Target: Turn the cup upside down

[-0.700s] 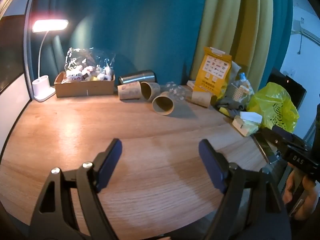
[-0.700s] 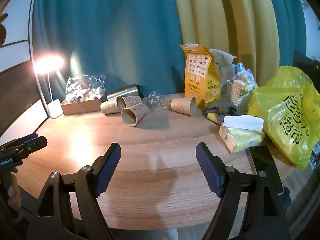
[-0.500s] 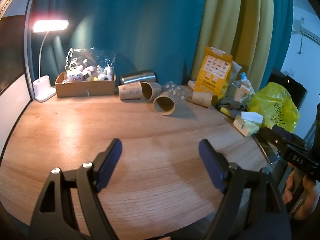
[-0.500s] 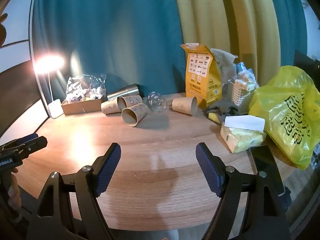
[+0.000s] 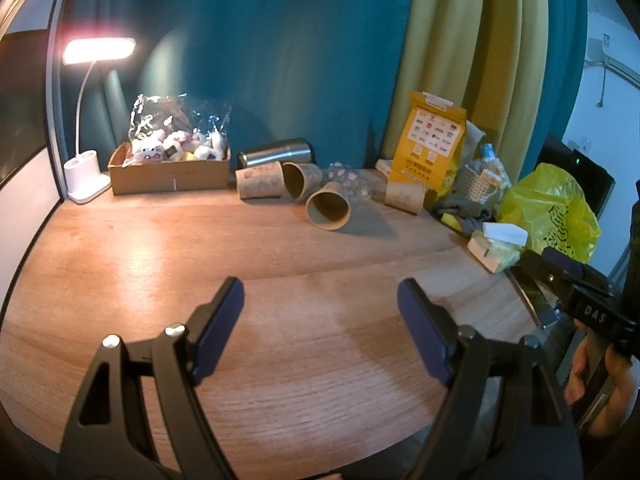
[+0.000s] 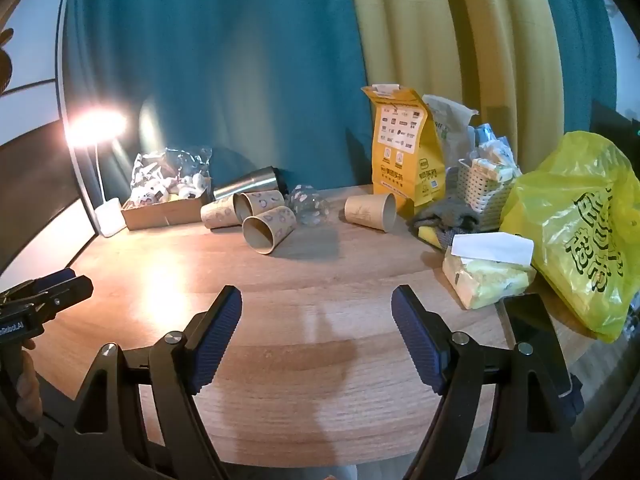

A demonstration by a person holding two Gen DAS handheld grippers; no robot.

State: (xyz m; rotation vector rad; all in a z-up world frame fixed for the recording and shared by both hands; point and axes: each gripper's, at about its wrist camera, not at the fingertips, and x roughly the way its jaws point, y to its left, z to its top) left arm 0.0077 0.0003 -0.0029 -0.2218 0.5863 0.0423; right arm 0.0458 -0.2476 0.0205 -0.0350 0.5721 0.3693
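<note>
1. left gripper [image 5: 320, 304] spread wide, empty, over the round wooden table [image 5: 168, 264].
2. right gripper [image 6: 316, 312] likewise gaping, empty.
3. brown paper cup [image 6: 269, 228] lies on its side, well ahead, slightly left of the right gripper.

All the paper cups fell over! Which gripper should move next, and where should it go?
Probably the right hand-held gripper should ease forward toward the nearest brown paper cup, which lies on its side with its mouth facing the camera. Both it and the left hand-held gripper are open, empty, and hovering over bare wooden table, well short of the cups.
</note>
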